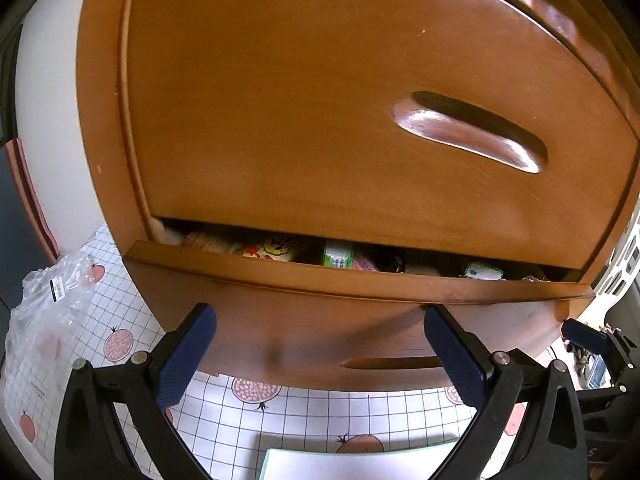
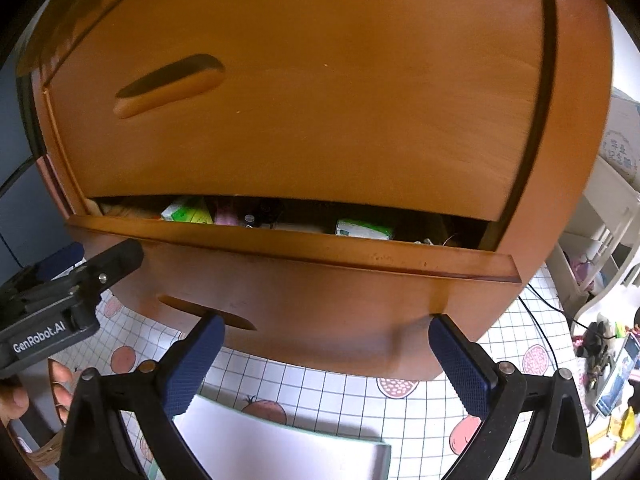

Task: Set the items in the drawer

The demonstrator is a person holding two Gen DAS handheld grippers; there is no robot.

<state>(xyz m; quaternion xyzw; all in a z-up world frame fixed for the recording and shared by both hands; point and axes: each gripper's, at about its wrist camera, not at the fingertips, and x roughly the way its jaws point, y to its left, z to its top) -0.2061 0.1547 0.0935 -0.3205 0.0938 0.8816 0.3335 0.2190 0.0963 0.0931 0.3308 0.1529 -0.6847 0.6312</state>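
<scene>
here, in the left wrist view, the left gripper [image 1: 320,354] stands apart and empty against the drawer [image 1: 340,320] front, likely pushing it in; items [image 1: 338,254] lie inside. in the right wrist view, the right gripper [image 2: 326,364] is likewise spread and empty at the front, sharing the push.

Lower drawer [image 1: 360,320] stands only slightly open; the slot between its top edge and the upper drawer front [image 1: 320,120] is narrow. Small packets [image 1: 338,254] fill the visible interior. Clear room lies in front over the gridded tablecloth [image 2: 420,412], save a white book [image 2: 280,448] lying there.
</scene>
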